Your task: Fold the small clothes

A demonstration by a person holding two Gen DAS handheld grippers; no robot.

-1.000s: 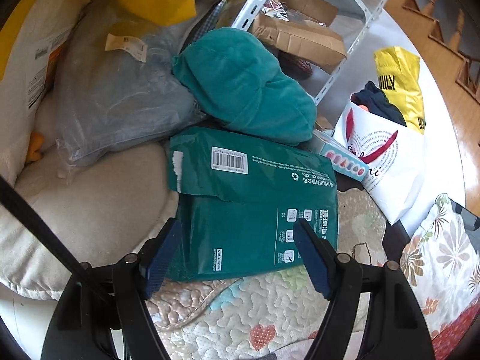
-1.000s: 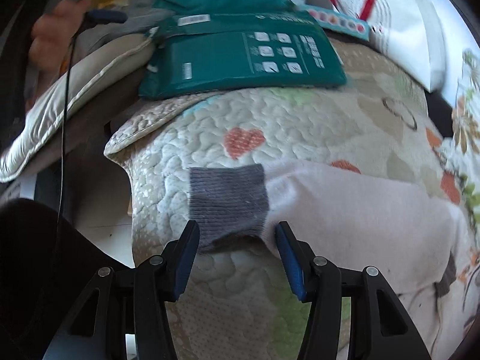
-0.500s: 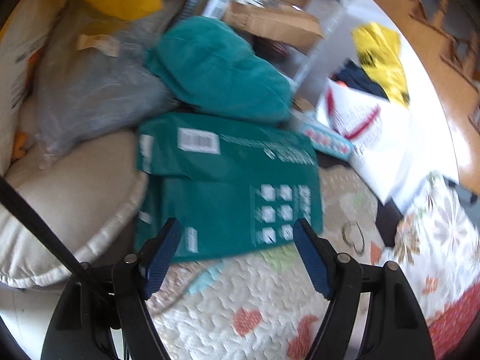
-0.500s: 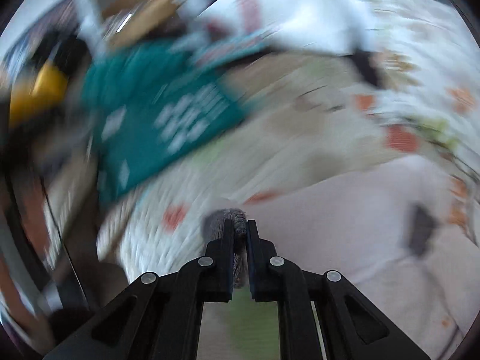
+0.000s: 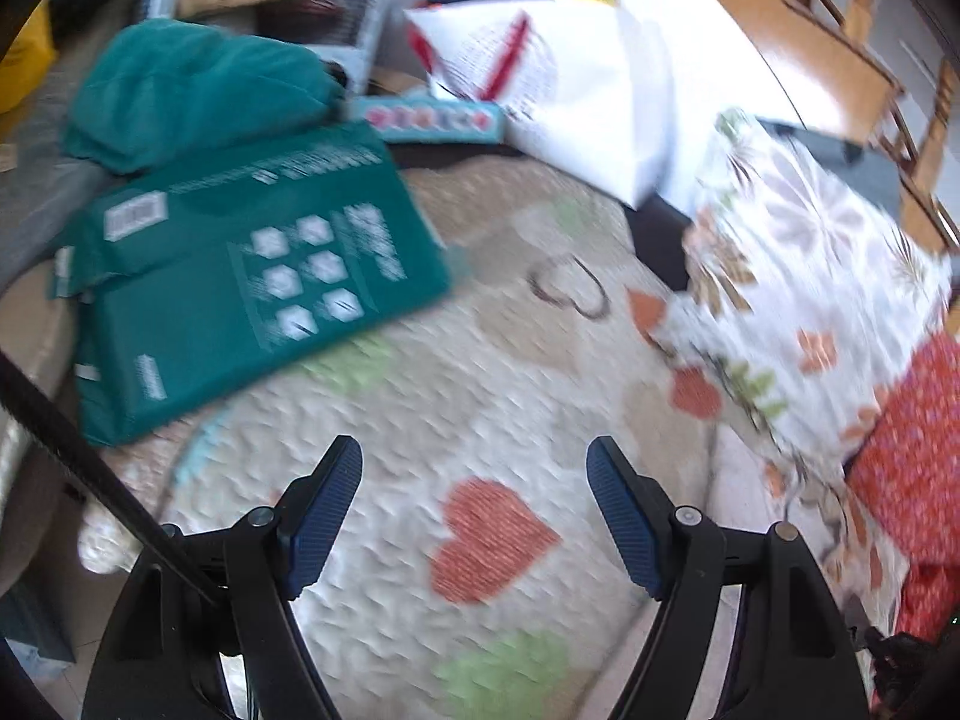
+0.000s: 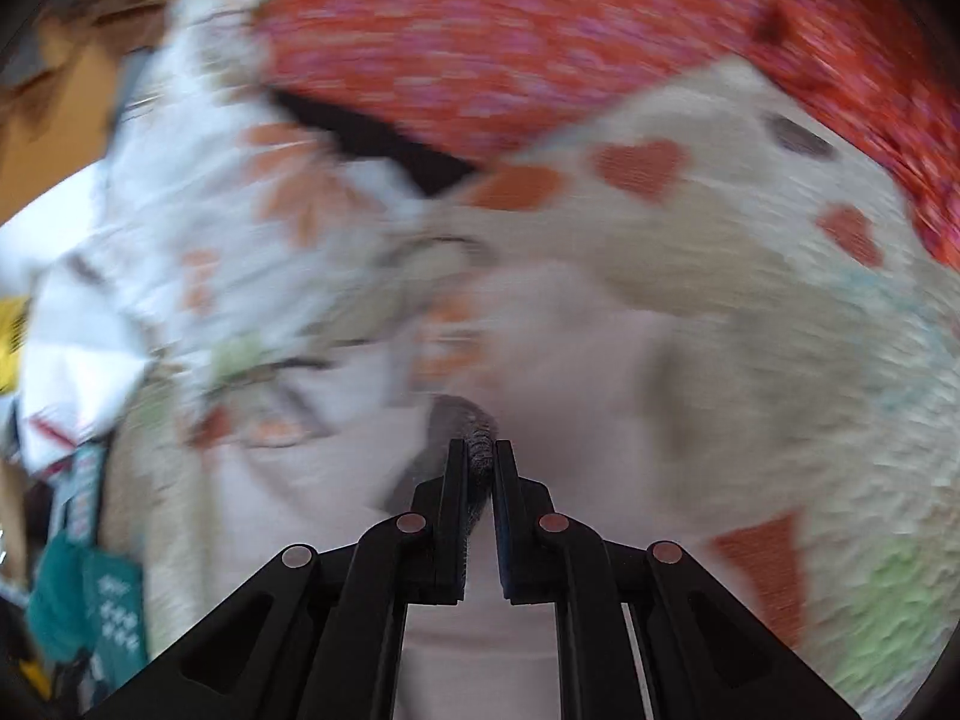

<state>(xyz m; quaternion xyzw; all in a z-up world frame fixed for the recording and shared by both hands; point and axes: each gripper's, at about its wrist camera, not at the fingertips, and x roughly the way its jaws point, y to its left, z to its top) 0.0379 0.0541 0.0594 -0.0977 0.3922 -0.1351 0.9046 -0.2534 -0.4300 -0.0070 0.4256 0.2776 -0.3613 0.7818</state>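
Left wrist view: the left gripper (image 5: 474, 468) hangs with jaws wide apart over the heart-patterned quilt (image 5: 480, 372), a green package (image 5: 240, 276) at the quilt's far left edge

Right wrist view, blurred: the right gripper (image 6: 480, 450) is clamped on the grey cuff (image 6: 474, 426) of a pale garment (image 6: 570, 396) lying on the quilt

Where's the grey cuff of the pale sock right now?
In the right wrist view, the grey knitted cuff is pinched in the shut right tool, low at centre, with the pale pink sock trailing over the heart-patterned quilt.
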